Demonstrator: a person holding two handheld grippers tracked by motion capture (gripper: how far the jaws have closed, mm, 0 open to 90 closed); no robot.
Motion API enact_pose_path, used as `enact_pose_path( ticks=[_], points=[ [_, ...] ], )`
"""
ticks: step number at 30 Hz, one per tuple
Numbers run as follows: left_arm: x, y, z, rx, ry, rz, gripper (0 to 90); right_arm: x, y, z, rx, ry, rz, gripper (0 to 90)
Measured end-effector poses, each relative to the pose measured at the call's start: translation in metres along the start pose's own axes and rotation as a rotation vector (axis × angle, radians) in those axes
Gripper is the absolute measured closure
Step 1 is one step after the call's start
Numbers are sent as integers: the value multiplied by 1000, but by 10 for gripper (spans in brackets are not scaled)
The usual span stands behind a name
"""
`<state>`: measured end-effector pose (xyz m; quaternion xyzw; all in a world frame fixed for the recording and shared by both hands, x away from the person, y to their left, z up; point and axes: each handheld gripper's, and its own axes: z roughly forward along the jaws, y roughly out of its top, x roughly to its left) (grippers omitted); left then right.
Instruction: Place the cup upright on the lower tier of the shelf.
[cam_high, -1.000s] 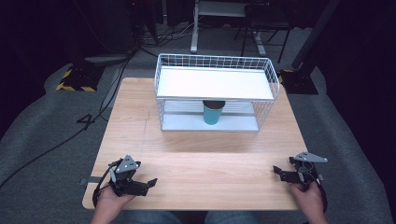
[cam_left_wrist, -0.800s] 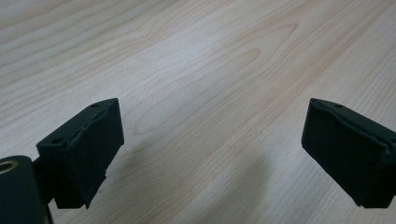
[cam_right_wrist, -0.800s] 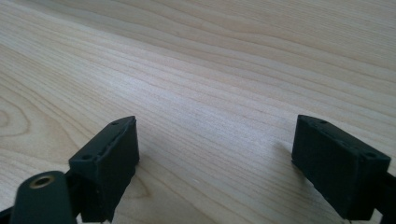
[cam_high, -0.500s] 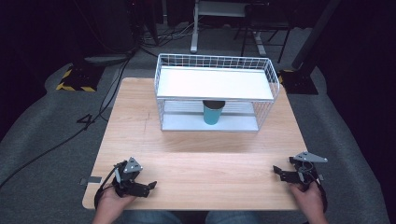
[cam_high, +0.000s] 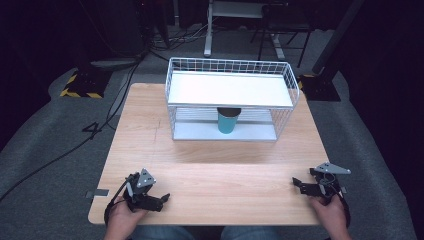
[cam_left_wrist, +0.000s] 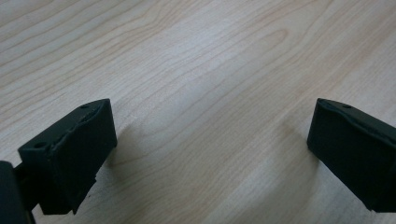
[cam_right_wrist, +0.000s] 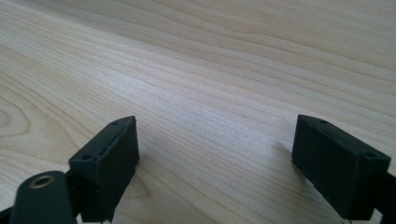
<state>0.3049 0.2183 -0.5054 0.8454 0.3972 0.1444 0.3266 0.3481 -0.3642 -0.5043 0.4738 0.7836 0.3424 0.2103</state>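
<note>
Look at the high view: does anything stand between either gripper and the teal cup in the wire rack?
Nothing on the table lies between the left gripper or right gripper and the teal cup; the wire rack shelf hangs just above it.

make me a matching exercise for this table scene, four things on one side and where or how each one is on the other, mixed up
Things:
1. teal cup
2. wire rack
3. left gripper
4. right gripper

Places or states:
A. near the table's front right corner, jaws open over bare wood
B. at the far middle of the wooden table, white top shelf with nothing on it
C. upright on the rack's lower shelf
D. near the table's front left corner, jaws open over bare wood

Pairs: 1-C, 2-B, 3-D, 4-A
</note>
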Motion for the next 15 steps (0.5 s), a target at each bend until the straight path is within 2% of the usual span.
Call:
enact_pose_path(
  ticks=[7,15],
  points=[
    [-1,1,1,0,25,-23,17,0,0,0,1,0,0,151],
    [-1,1,1,-1,26,-28,18,0,0,0,0,0,0,152]
  ],
)
